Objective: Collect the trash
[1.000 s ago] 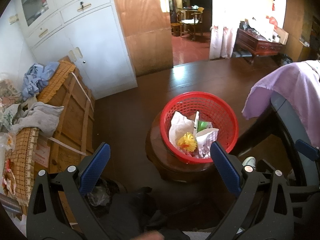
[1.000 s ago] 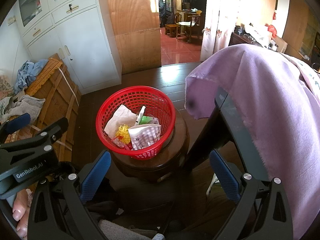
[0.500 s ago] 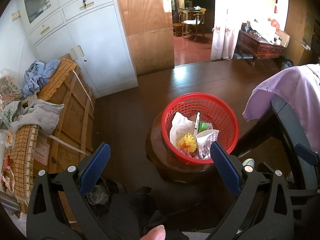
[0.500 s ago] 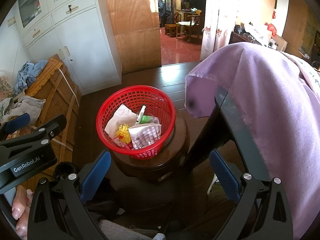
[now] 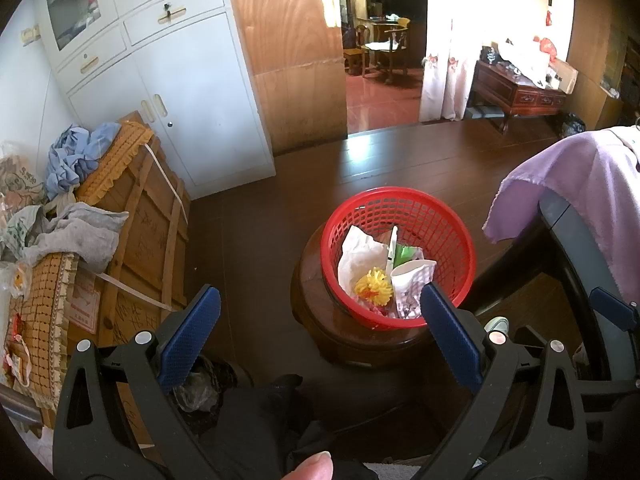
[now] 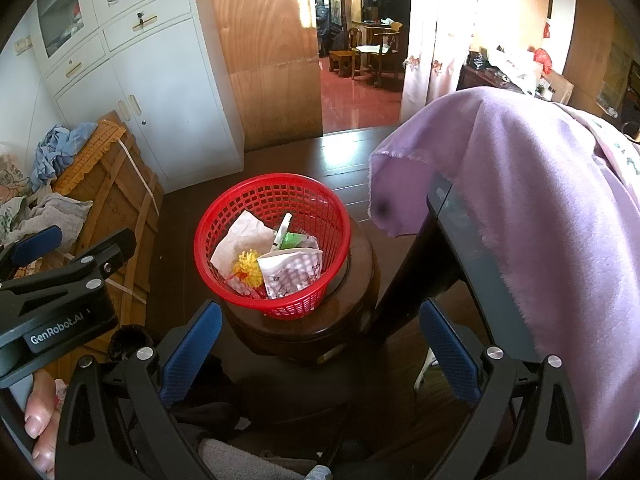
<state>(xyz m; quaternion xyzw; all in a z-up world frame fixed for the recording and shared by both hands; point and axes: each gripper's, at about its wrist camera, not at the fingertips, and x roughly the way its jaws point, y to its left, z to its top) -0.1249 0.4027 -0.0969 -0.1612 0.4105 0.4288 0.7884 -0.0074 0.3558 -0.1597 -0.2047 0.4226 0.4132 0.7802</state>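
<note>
A red mesh basket (image 5: 440, 216) stands on a round dark wooden stool (image 5: 316, 320); it also shows in the right wrist view (image 6: 276, 196). In it lie crumpled white paper (image 5: 358, 252), a yellow pompom (image 5: 374, 290), a green wrapper (image 5: 404, 254) and a patterned white packet (image 5: 408, 284). My left gripper (image 5: 320, 332) is open and empty, held above and in front of the basket. My right gripper (image 6: 318, 344) is open and empty, just in front of the stool. The left gripper's body (image 6: 60, 312) shows at the left of the right wrist view.
A table draped with a purple cloth (image 6: 520, 200) stands right of the basket. A wooden crate (image 5: 136, 248) piled with clothes sits left. White cabinets (image 5: 168, 92) line the back wall. A doorway (image 5: 380, 60) opens behind onto dark wood floor (image 5: 400, 160).
Both grippers stay open and nearly still. The left wrist view has drifted slightly; a thumb tip has risen into its bottom edge.
</note>
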